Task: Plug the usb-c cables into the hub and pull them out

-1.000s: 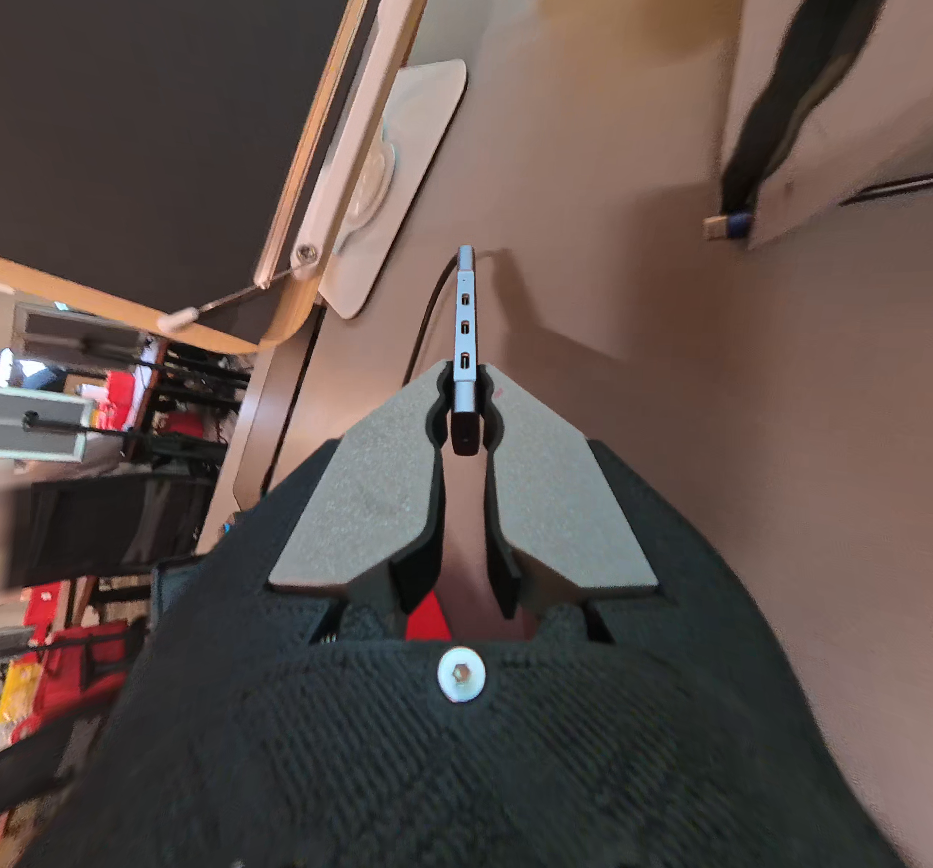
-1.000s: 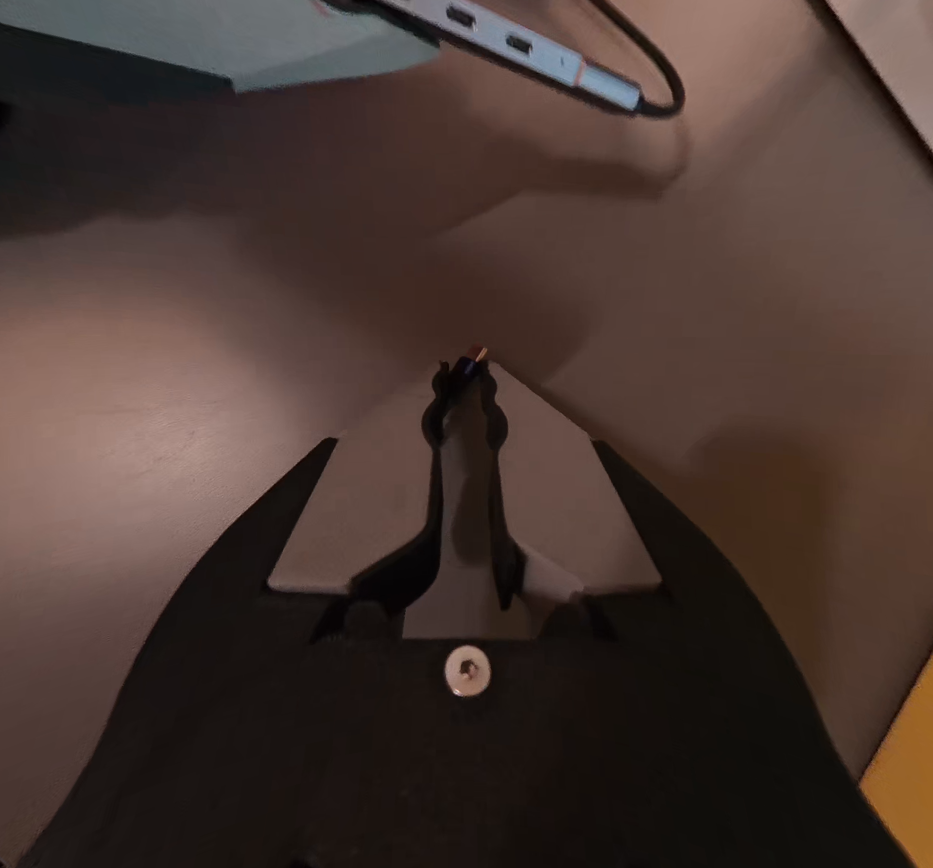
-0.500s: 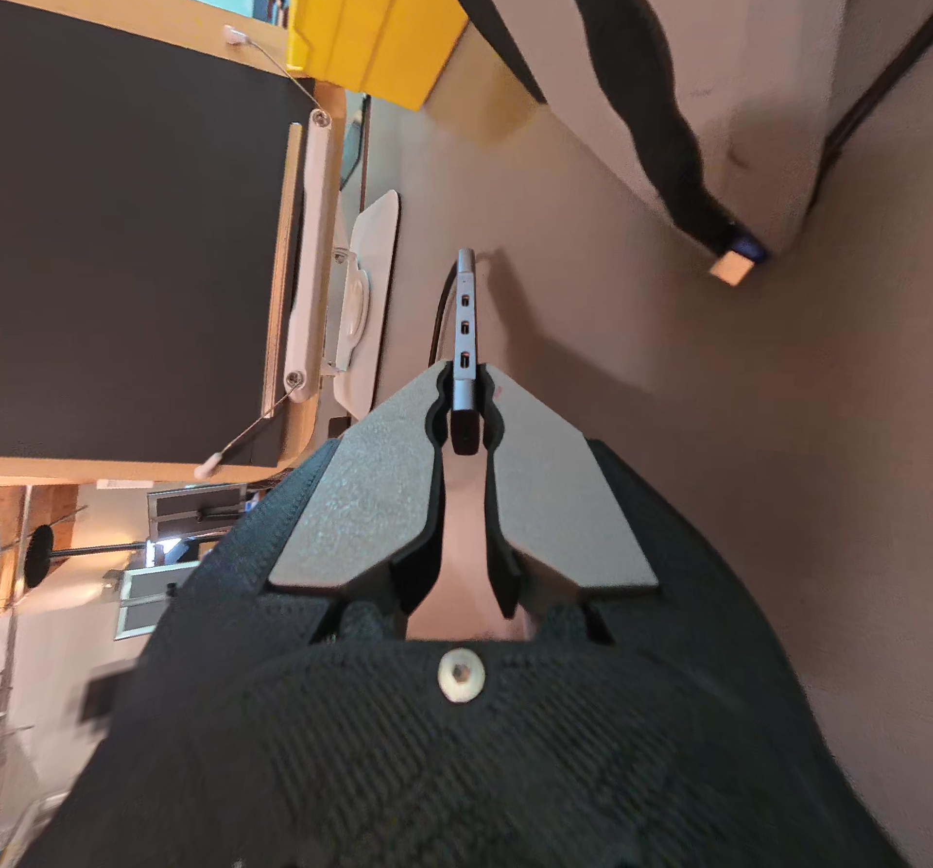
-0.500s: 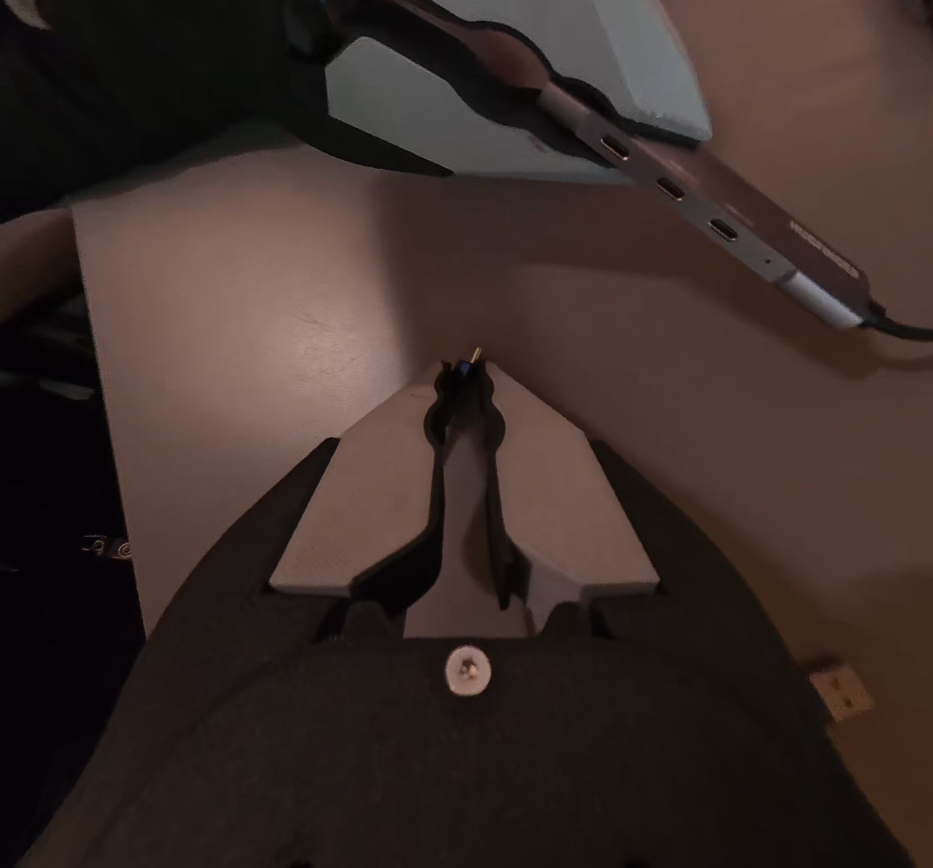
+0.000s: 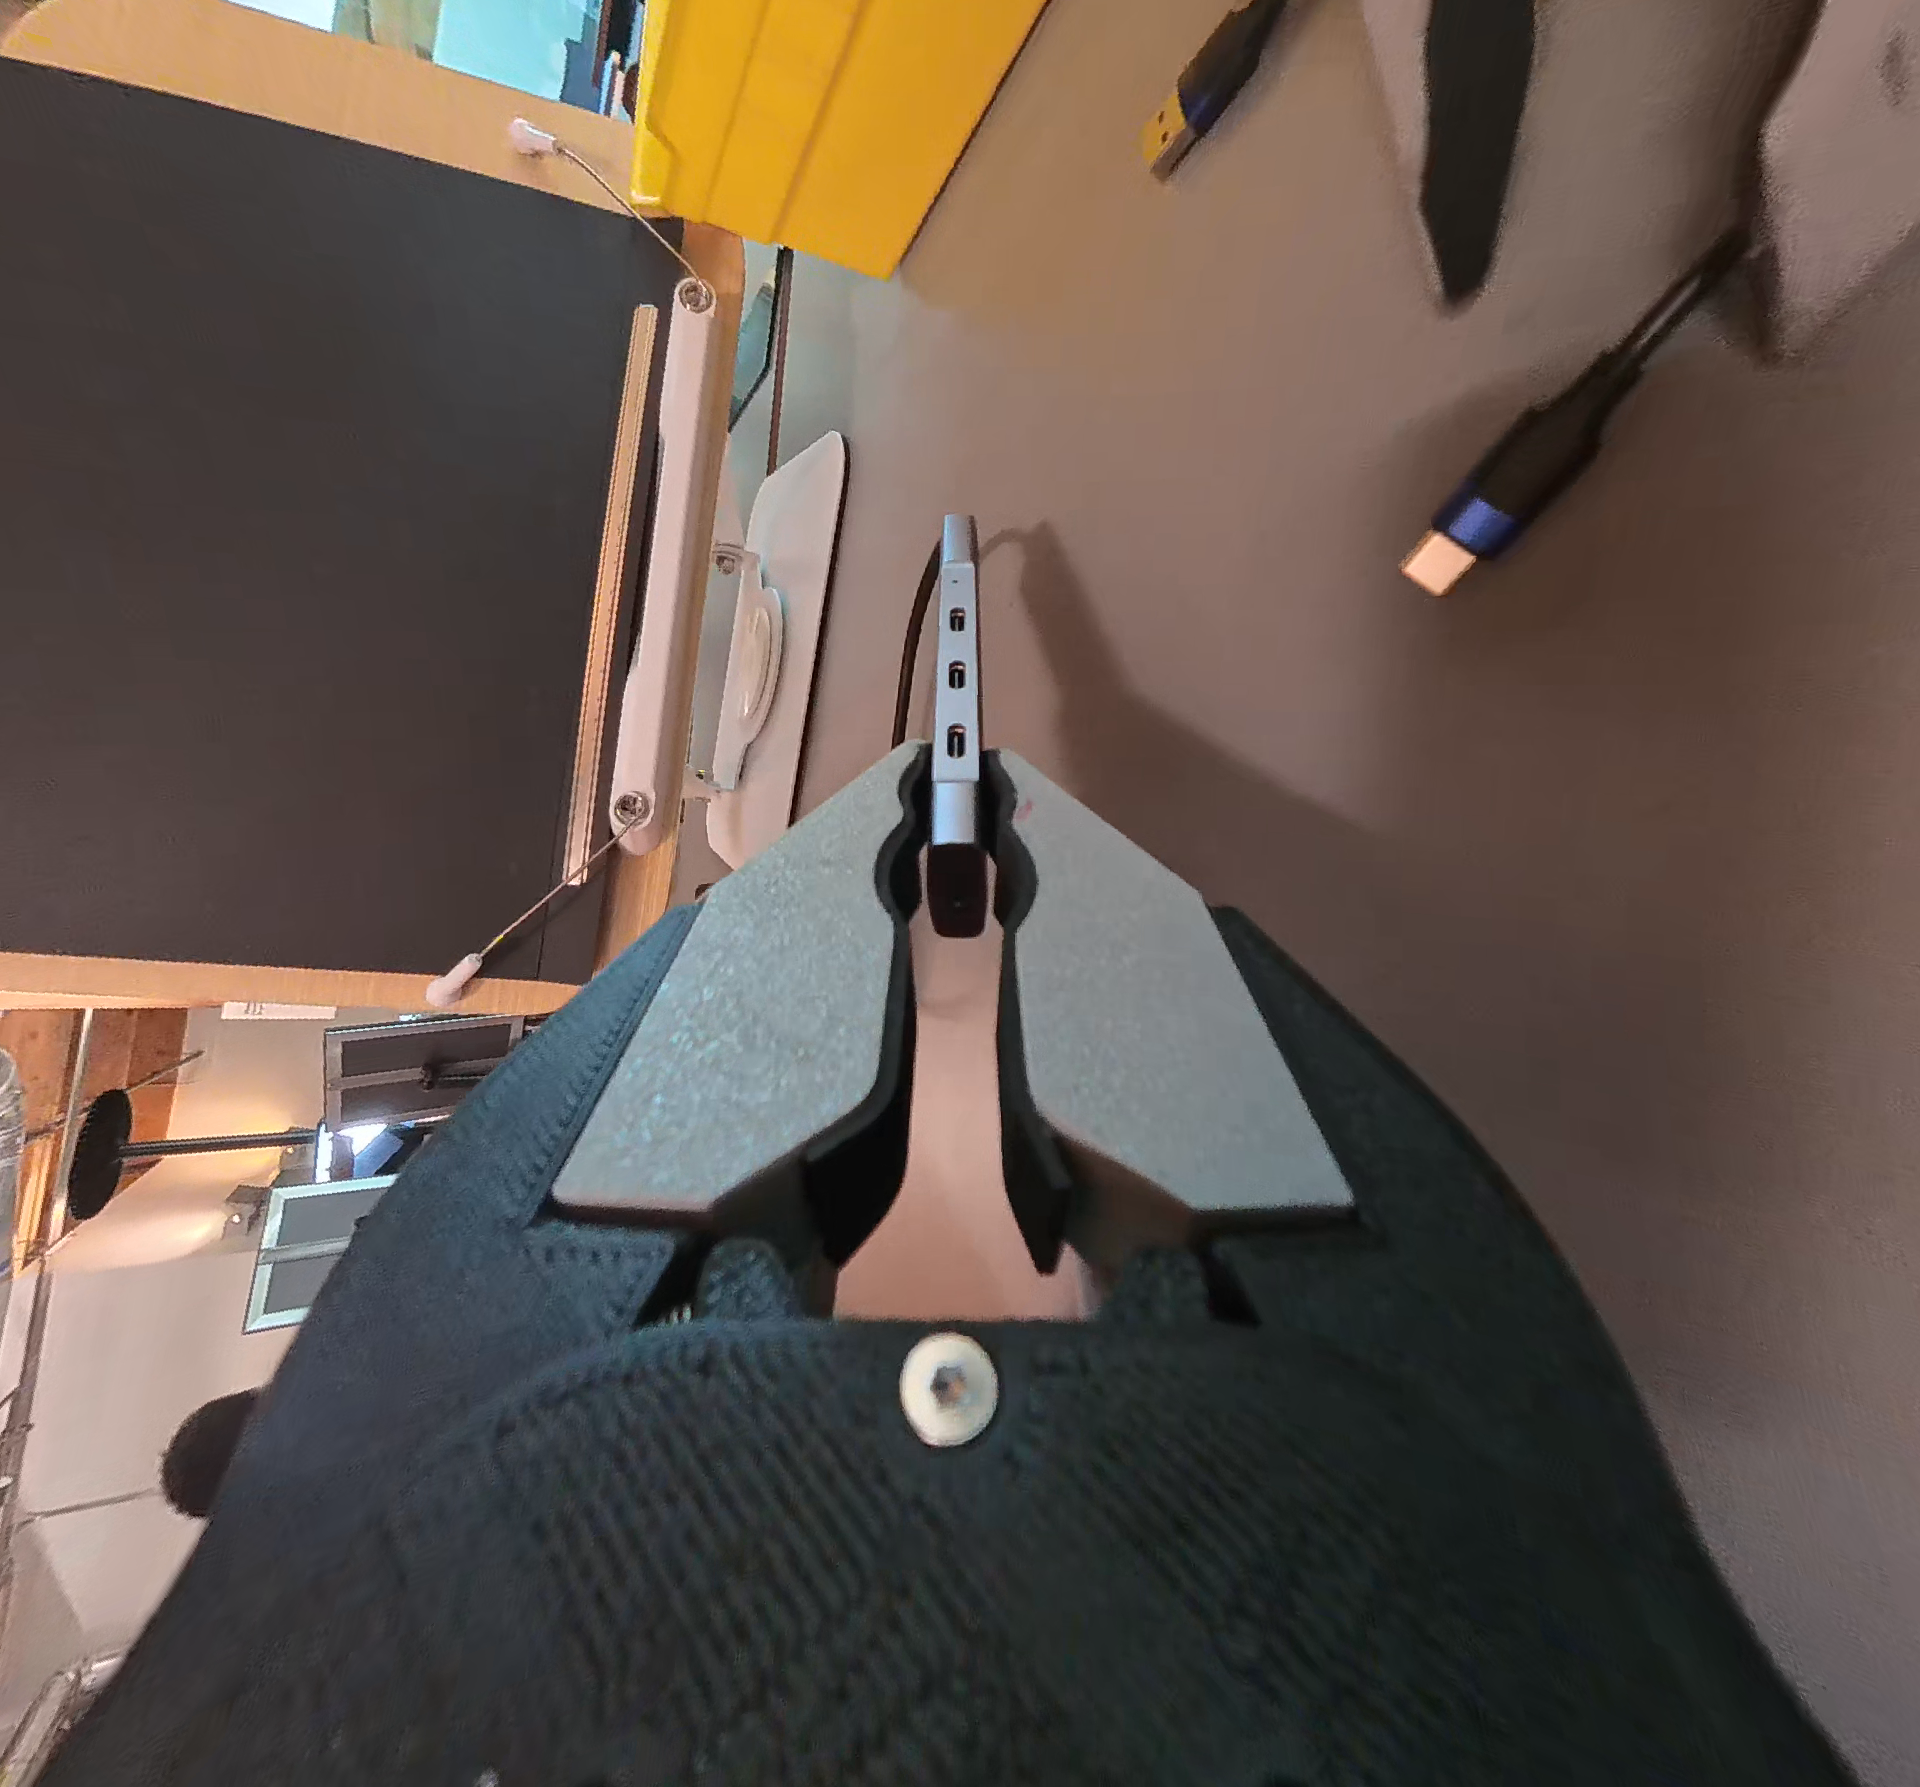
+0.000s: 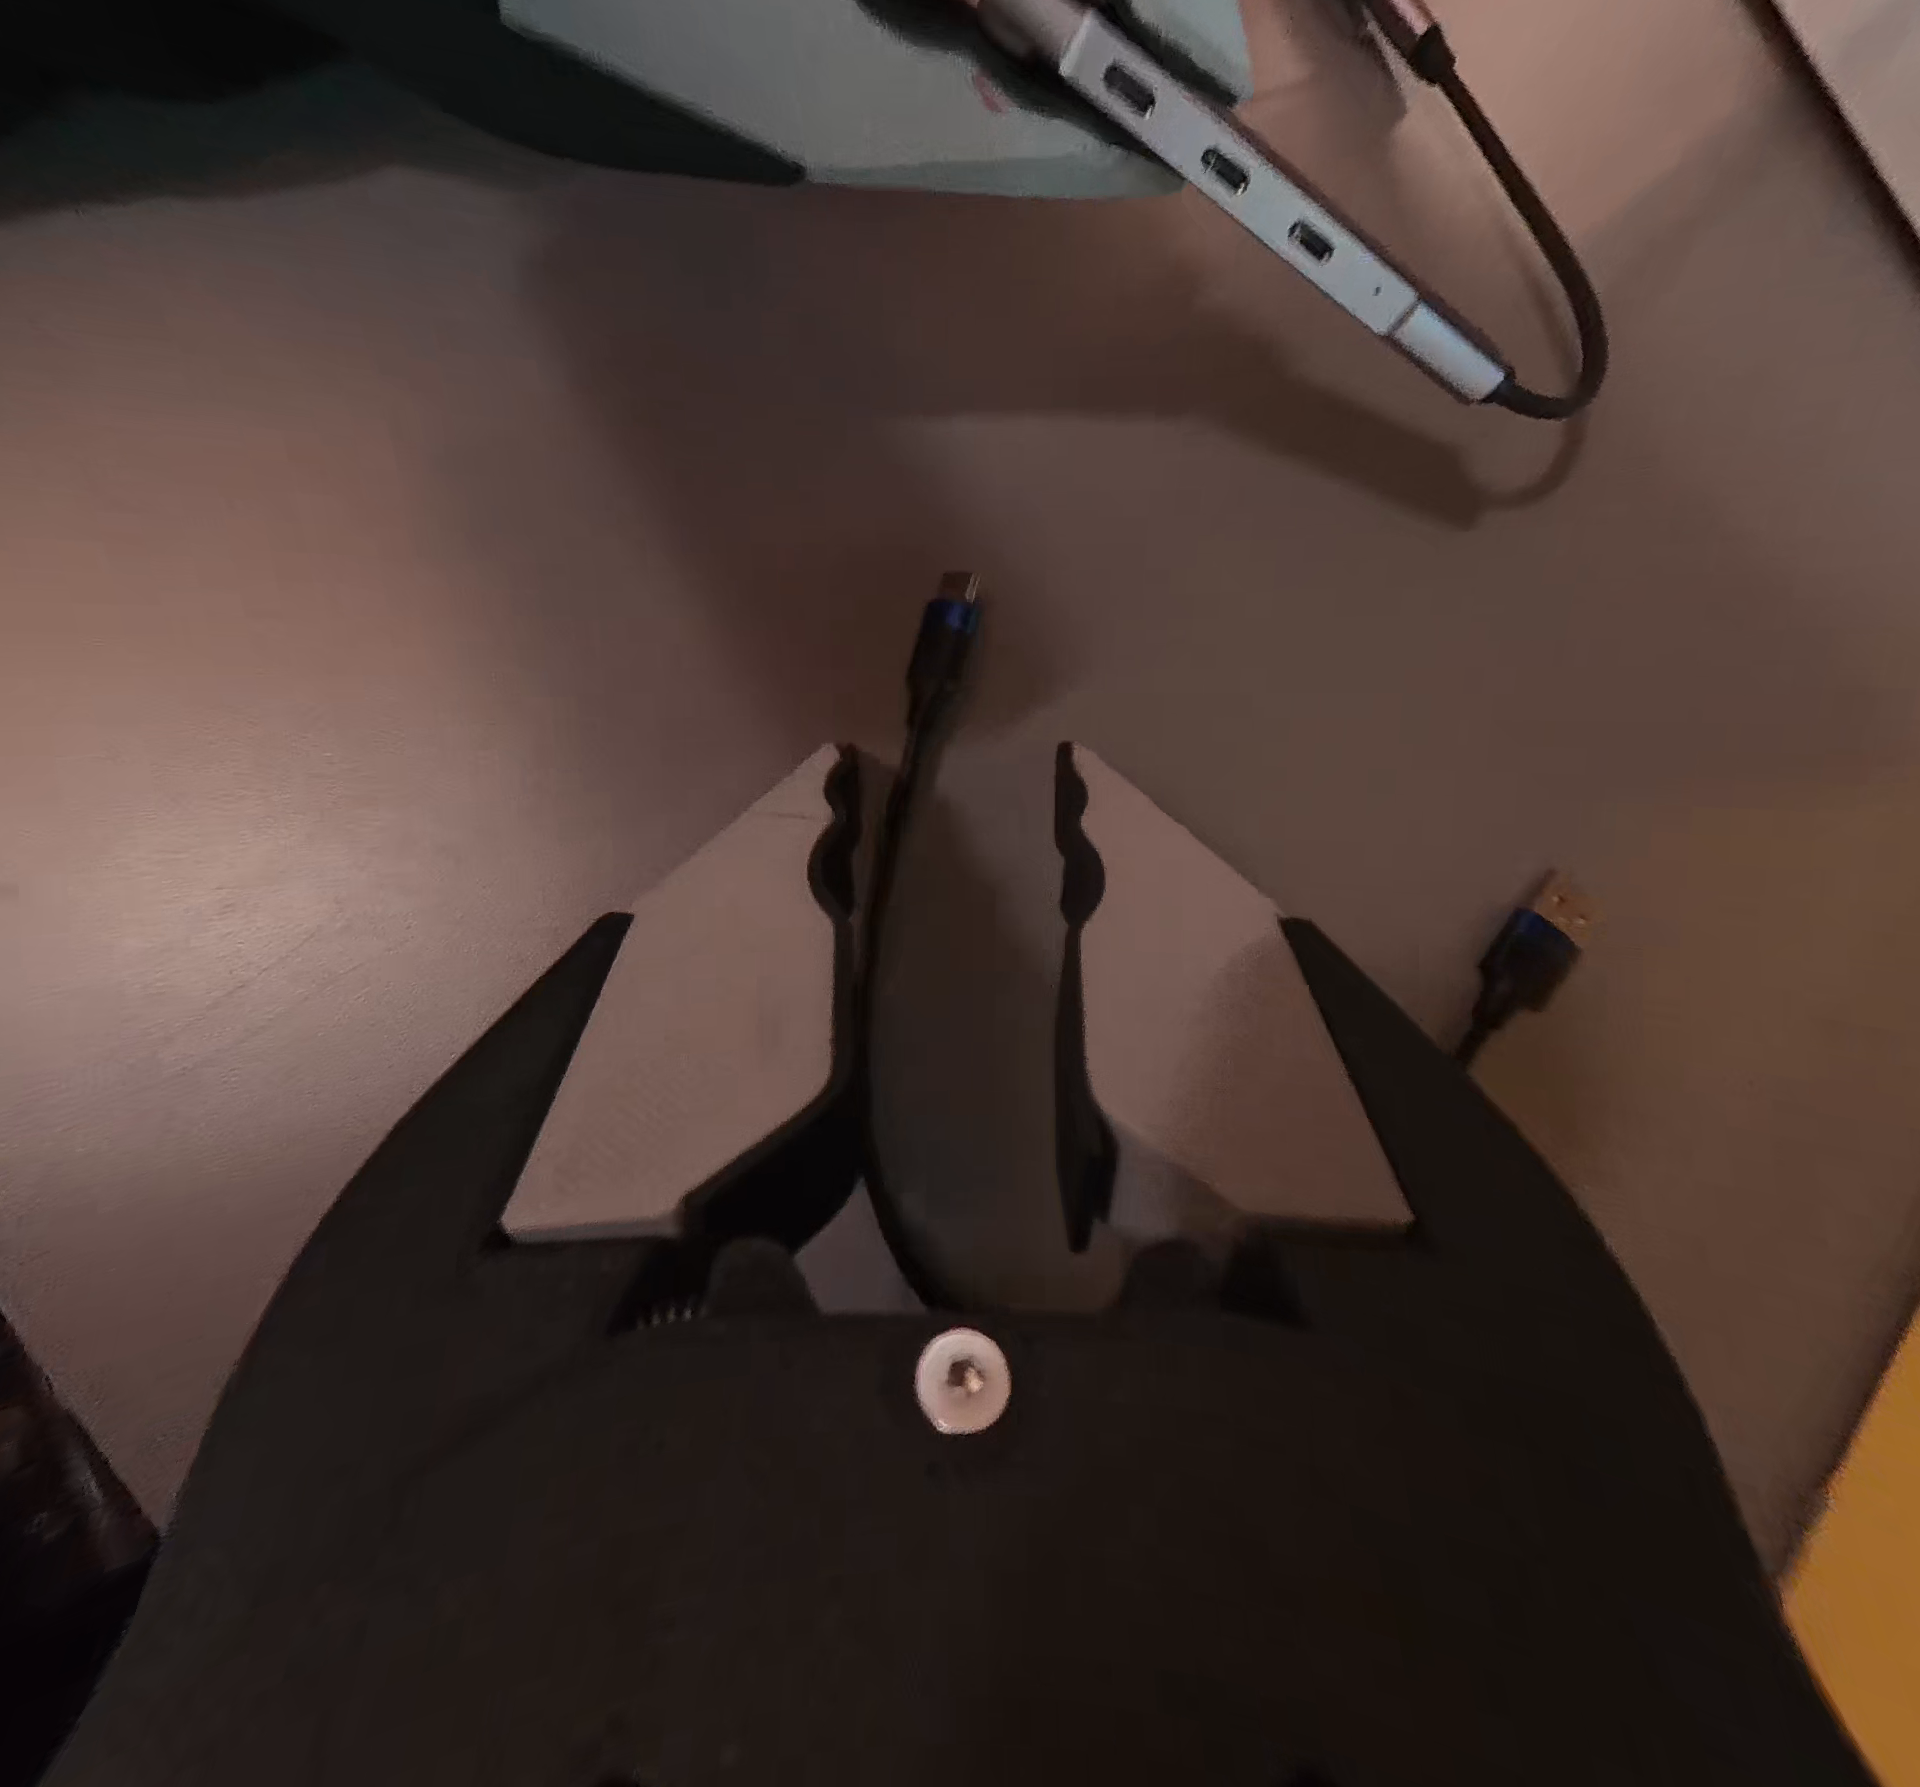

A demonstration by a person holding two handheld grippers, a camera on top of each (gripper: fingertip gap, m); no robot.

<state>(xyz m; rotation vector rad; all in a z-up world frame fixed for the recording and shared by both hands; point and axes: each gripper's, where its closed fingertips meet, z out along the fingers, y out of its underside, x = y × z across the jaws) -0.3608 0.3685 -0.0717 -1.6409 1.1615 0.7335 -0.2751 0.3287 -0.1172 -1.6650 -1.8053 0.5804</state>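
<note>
My left gripper [image 5: 956,802] is shut on the near end of a slim silver hub [image 5: 958,667] and holds it edge-up, with three USB-C ports facing the camera. In the right wrist view the hub [image 6: 1247,168] sticks out of the left gripper [image 6: 1081,44] at the top. My right gripper [image 6: 951,761] is open and empty. A black USB-C cable plug with a blue band [image 6: 945,636] lies on the table just past its fingertips, and the cord runs back between the fingers. The plug also shows in the left wrist view [image 5: 1496,511].
The brown table [image 6: 416,594] carries a USB-A plug [image 6: 1538,948], also seen in the left wrist view [image 5: 1205,106]. A yellow bin [image 5: 831,23], a dark wood-framed panel [image 5: 312,542] and a white stand base [image 5: 800,532] stand at the back. The hub's own black cord [image 6: 1538,210] loops at the top right. My hands' fingertips stand some 11 centimeters from each other.
My right gripper has opened and let go of the USB-C plug, which now lies on the table. The left gripper still holds the hub.
</note>
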